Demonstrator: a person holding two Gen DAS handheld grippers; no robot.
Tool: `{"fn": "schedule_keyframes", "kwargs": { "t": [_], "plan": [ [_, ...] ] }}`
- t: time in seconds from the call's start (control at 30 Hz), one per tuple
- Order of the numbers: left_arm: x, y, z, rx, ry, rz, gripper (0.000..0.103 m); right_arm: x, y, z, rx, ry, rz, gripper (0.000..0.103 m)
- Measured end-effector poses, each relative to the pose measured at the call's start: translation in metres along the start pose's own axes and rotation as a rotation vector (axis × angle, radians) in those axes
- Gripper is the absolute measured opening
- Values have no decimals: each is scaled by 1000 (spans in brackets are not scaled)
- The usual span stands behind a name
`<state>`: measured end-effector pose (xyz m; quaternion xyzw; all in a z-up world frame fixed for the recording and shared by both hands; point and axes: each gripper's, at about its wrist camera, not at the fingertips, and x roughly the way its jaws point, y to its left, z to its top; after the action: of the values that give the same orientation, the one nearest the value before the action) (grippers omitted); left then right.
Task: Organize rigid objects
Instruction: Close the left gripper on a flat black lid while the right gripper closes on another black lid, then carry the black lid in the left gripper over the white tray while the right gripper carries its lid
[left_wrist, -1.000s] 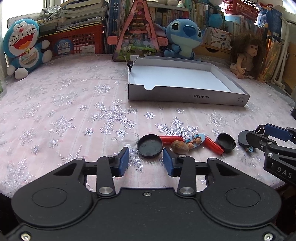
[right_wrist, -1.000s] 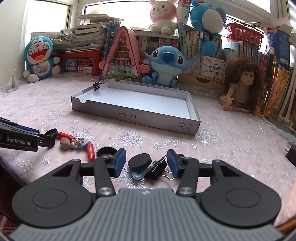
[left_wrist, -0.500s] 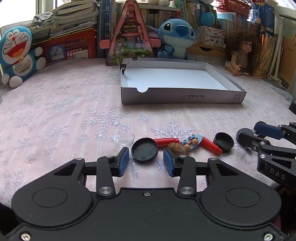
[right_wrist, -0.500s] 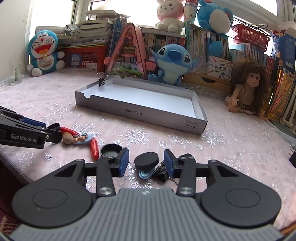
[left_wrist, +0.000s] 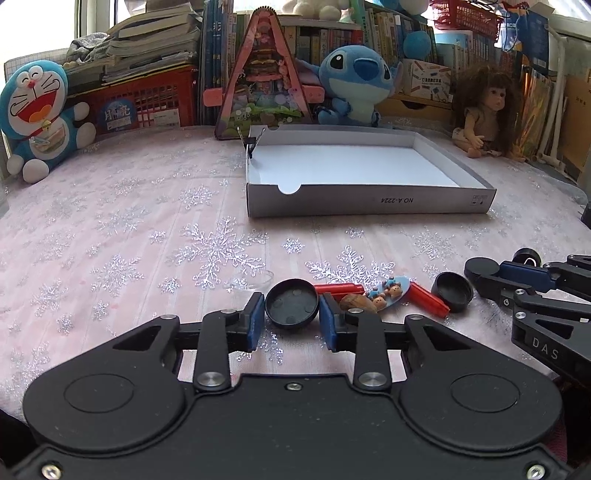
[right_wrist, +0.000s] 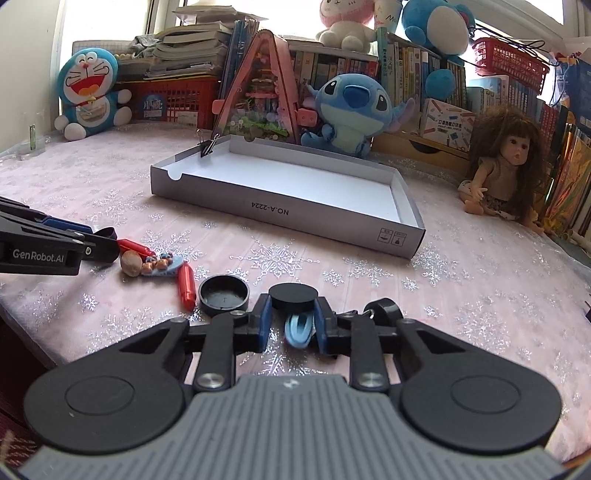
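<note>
Table (left_wrist: 110, 229) under a pink snowflake cloth, plush toys, books and a doll lining the back, grey cardboard tray (left_wrist: 369, 205) sitting mid-table with a binder clip (left_wrist: 251, 144) on its far-left corner. We are closing the left tongs (left_wrist: 291, 314) on a black round lid (left_wrist: 291, 303), open side up; pads are touching both sides of it. We are closing the right tongs (right_wrist: 292, 314) on a black disc (right_wrist: 293, 295), which is sitting between the pads and looks pinched; a light blue piece (right_wrist: 298, 328) is lying just under it. Lying between the two tongs near the table's front edge: a walnut (right_wrist: 131, 263), a blue bear charm (right_wrist: 162, 265), two red cylinders (right_wrist: 186, 286), and another black cap (right_wrist: 223, 294), open side up.
</note>
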<state>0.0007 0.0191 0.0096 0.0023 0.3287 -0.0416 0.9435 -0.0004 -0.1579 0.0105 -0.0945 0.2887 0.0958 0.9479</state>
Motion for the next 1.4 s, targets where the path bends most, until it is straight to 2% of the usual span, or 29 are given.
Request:
{"fn": "schedule_keyframes", "kwargs": {
  "t": [0.1, 0.17, 0.23, 0.27, 0.3, 0.73, 0.87, 1.03, 1.1, 1.13, 1.4],
  "plan": [
    [-4, -1, 2, 9, -19, -9, 30, 1, -1, 1, -1, -3, -2, 30],
    [-6, -3, 3, 17, -28, -11, 30, 4, -2, 3, -4, -1, 2, 38],
    [-7, -3, 4, 19, -29, -11, 30, 7, -2, 5, -6, 1, 4, 38],
    [-7, -3, 4, 18, -30, -10, 30, 9, -3, 6, -3, 2, 4, 46],
    [-7, -3, 4, 17, -28, -10, 30, 11, -3, 7, 4, 6, 8, 49],
    [-2, 1, 9, -4, -8, -3, 30, 25, -15, 12, 67, 16, 15, 50],
    [-1, 2, 9, -7, -6, -3, 30, 28, -17, 15, 78, 14, 8, 59],
    [0, 2, 11, -9, -5, -3, 30, 33, -16, 16, 75, 30, 14, 59],
    [0, 2, 11, -12, -8, -5, 30, 34, -17, 17, 90, 36, 24, 41],
    [0, 3, 13, -15, -10, -5, 30, 34, -18, 18, 103, 42, 27, 38],
    [3, 7, 33, -32, -25, -30, 30, 26, -28, 26, 141, 12, 32, 37]
  ]
}}
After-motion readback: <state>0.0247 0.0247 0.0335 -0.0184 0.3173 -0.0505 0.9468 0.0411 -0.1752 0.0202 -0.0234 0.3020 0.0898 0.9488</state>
